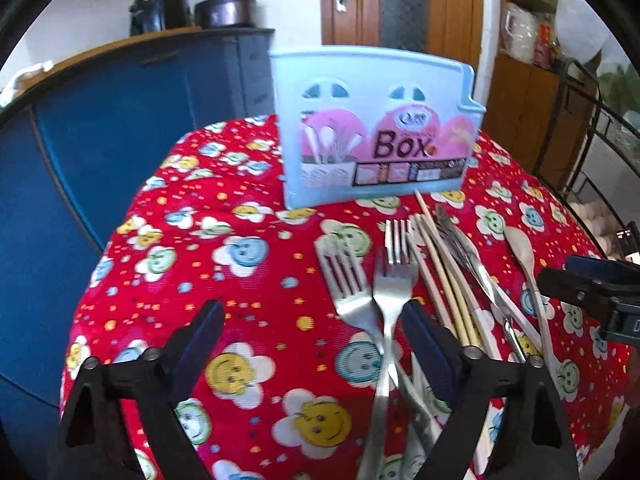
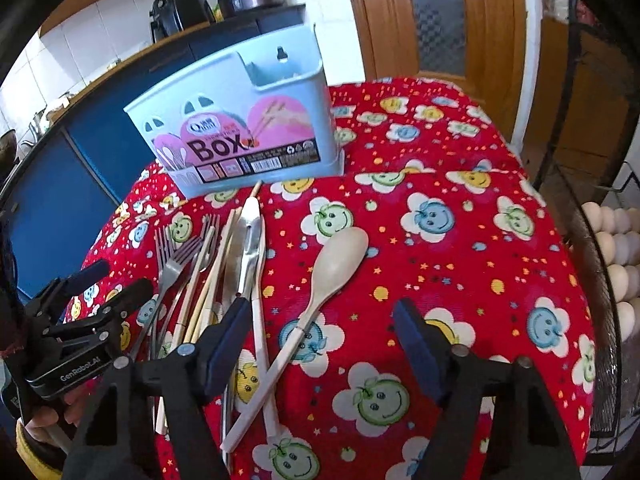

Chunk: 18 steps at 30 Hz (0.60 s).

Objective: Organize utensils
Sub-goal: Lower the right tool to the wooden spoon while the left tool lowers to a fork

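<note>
A light-blue utensil box (image 1: 376, 128) (image 2: 240, 124) stands upright at the far side of the table. In front of it lie metal forks (image 1: 394, 268) (image 2: 176, 264), wooden chopsticks (image 1: 440, 272) (image 2: 216, 264), a metal knife (image 1: 472, 264) (image 2: 250, 248) and a pale wooden spoon (image 1: 524, 256) (image 2: 332, 264). My left gripper (image 1: 312, 320) is open and empty, its right finger beside the fork handles. My right gripper (image 2: 320, 320) is open and empty, over the spoon's handle. The left gripper also shows in the right wrist view (image 2: 108, 284).
A red flower-pattern cloth (image 1: 240, 280) (image 2: 460, 240) covers the round table. A blue cabinet (image 1: 120, 120) stands behind on the left, a wooden door (image 2: 440, 20) behind. A wire rack with eggs (image 2: 616, 248) stands close at the right edge.
</note>
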Tool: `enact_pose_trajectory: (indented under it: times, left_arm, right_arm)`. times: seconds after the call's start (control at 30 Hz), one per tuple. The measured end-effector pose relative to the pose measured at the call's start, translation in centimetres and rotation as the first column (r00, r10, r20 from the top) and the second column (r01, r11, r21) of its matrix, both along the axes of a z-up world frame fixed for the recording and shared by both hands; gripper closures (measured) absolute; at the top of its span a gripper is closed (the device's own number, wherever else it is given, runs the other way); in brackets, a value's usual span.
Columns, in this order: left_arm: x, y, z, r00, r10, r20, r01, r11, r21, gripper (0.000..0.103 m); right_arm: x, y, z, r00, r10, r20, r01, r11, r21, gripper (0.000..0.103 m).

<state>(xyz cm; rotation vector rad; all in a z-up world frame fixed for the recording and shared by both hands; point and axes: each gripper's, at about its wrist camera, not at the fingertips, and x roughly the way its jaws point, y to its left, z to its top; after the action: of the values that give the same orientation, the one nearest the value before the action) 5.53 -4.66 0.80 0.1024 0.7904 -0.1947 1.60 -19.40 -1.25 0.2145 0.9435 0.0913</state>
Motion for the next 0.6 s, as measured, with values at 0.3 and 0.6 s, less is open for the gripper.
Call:
enact_pose_trajectory:
  times: [0.3, 0.6]
  left_arm:
    - [2.3, -1.0, -0.7, 0.990, -0.076, -0.116, 0.066, 0.994, -0.081, 0.048]
    - [3.5, -2.4, -0.6, 0.975, -0.158, -0.154, 0.141, 0.984, -0.112, 0.077]
  right_arm:
    - [2.5, -0.6, -0.7, 0.998, 0.037, -0.055, -0.036, 0.999, 0.013, 0.044]
    - [4.1, -1.0, -0.9, 0.994, 0.068, -0.091, -0.063, 0.996, 0.065, 0.062]
